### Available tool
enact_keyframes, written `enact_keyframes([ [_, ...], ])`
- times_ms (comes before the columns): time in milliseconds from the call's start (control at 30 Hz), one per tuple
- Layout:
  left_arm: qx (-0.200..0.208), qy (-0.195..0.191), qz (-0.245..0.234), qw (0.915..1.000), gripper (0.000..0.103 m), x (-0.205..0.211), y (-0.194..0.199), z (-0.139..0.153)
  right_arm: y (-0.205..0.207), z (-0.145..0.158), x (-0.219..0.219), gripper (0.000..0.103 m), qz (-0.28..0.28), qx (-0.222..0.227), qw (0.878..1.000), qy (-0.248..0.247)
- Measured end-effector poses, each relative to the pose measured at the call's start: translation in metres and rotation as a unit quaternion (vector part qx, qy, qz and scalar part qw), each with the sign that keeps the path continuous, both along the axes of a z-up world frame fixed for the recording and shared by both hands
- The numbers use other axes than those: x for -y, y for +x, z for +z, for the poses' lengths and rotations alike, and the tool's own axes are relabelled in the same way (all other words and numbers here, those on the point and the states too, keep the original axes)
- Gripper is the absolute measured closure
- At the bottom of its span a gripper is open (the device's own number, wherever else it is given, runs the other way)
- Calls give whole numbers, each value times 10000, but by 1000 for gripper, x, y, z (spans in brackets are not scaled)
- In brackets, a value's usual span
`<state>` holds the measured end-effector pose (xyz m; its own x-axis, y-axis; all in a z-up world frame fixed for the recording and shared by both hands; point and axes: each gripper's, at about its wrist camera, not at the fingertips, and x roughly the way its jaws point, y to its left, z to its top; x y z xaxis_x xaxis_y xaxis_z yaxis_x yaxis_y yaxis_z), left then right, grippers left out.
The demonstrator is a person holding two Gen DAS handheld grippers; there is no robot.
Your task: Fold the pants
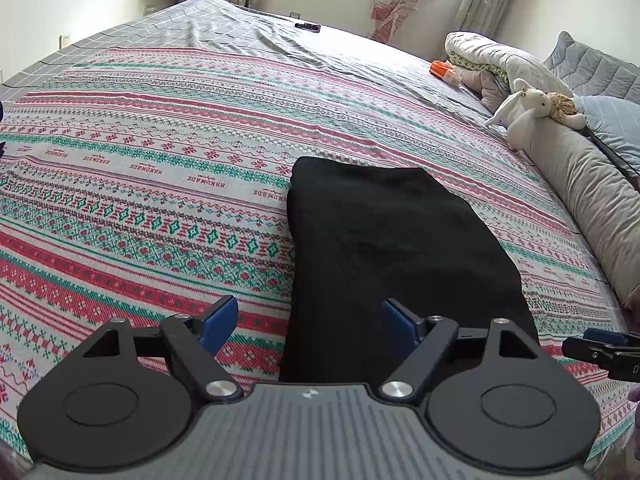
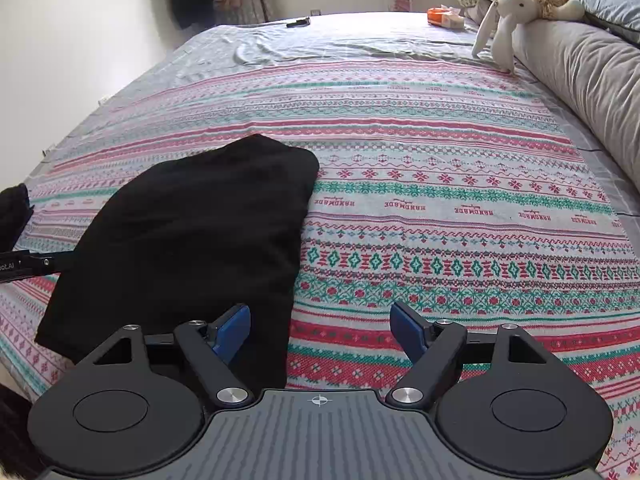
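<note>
Black pants [image 1: 400, 248] lie folded in a thick oblong on the patterned bedspread [image 1: 140, 184]. My left gripper [image 1: 308, 326] hovers above the near left edge of the pants, jaws wide open, blue pads [image 1: 218, 326] bare with nothing between them. In the right wrist view the pants [image 2: 192, 248] lie to the left, and my right gripper [image 2: 320, 332] stands open over their near right edge and the spread [image 2: 460, 208], holding nothing. The right gripper's tip [image 1: 604, 350] shows at the left wrist view's right edge; the left one's tip [image 2: 24, 266] shows at the right wrist view's left edge.
A long grey bolster [image 1: 580, 196] runs along the right side of the bed with a white plush rabbit [image 1: 528, 108] on it. A rolled quilt [image 1: 492, 56] and an orange packet [image 1: 442, 70] lie beyond. A dark remote [image 1: 308, 26] rests at the far end.
</note>
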<state>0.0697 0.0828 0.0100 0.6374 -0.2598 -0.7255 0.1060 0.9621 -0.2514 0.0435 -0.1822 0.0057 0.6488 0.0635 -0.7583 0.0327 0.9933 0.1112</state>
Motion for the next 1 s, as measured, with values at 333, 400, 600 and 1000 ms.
enact_keyframes([
  [333, 33, 388, 13, 9992, 0, 24, -43, -4, -33, 3, -34, 11, 157, 301, 9978, -564],
  [400, 41, 450, 49, 9990, 0, 30, -50, -5, -36, 0, -42, 9, 203, 343, 9957, -835],
  [600, 109, 774, 168, 9968, 0, 43, -65, -9, -38, -8, -44, 6, 48, 239, 9968, -756],
  [1000, 44, 1142, 354, 9928, 0, 55, -61, -14, -36, -18, -44, 4, -213, 114, 9963, -821],
])
